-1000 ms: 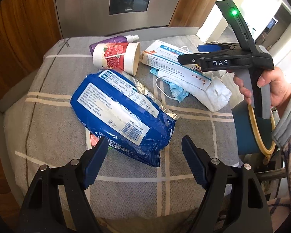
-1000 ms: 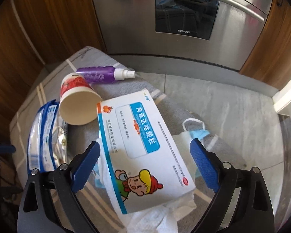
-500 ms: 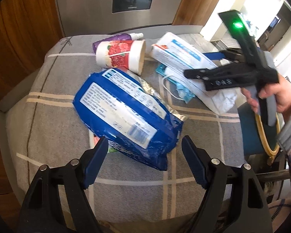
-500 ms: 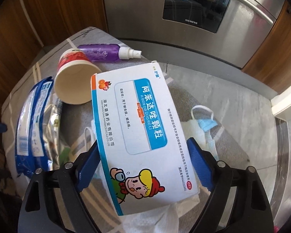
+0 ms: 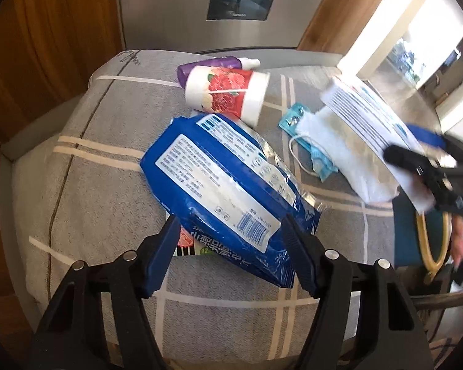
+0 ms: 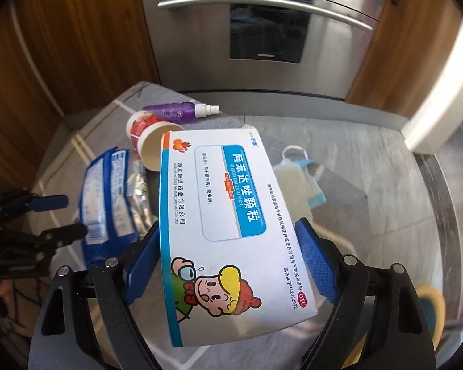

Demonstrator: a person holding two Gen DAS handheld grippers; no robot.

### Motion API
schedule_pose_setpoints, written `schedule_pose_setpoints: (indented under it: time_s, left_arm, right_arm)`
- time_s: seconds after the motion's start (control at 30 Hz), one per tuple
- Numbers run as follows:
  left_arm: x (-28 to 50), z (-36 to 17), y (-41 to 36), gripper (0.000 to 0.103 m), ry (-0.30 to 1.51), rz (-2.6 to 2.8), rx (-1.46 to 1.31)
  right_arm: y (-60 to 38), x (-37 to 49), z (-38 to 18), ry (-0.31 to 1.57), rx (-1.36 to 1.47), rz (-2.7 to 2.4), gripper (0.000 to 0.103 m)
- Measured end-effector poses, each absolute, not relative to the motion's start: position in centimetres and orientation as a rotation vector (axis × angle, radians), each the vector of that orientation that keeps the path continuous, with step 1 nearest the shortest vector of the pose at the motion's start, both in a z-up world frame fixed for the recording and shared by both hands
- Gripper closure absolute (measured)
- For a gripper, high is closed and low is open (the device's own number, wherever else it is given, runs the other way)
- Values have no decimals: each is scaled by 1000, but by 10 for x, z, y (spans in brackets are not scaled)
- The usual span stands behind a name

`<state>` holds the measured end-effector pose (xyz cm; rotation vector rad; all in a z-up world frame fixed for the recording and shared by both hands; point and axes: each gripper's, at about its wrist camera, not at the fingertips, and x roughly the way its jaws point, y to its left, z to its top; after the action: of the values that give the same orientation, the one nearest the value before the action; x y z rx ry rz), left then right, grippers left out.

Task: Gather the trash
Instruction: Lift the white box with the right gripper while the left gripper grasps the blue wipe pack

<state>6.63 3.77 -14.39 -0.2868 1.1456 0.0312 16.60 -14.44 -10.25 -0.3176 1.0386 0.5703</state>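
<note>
Left gripper (image 5: pixel 231 243): jaws closing around the crinkly blue plastic wipes pack (image 5: pixel 228 194) lying on the grey checked cloth cushion (image 5: pixel 108 154). Right gripper (image 6: pixel 228 259) clamps the white cardboard medicine box (image 6: pixel 228 225), lifted clear. Floral paper cup (image 5: pixel 225 95) on its side touching purple spray bottle (image 5: pixel 216 63); blue face mask (image 5: pixel 311 151) and white tissue (image 5: pixel 348 154) near the cushion's right edge.
</note>
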Motion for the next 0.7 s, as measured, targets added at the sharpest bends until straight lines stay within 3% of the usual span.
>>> schedule_pose_setpoints:
  time_s: [0.37,0.53,0.7]
  left_arm:
    - [58,-165,7,42,1220,-60,-408]
    - [61,-169,1,45,1188,10,-408]
    - [52,-165,23,47,1119,93,-603]
  right_arm:
    - [-166,116,-61,975,-250,457,19]
    - [-169,101,-52,946,-244,460,19]
    - [-176,97,-53,947,-254,456,19]
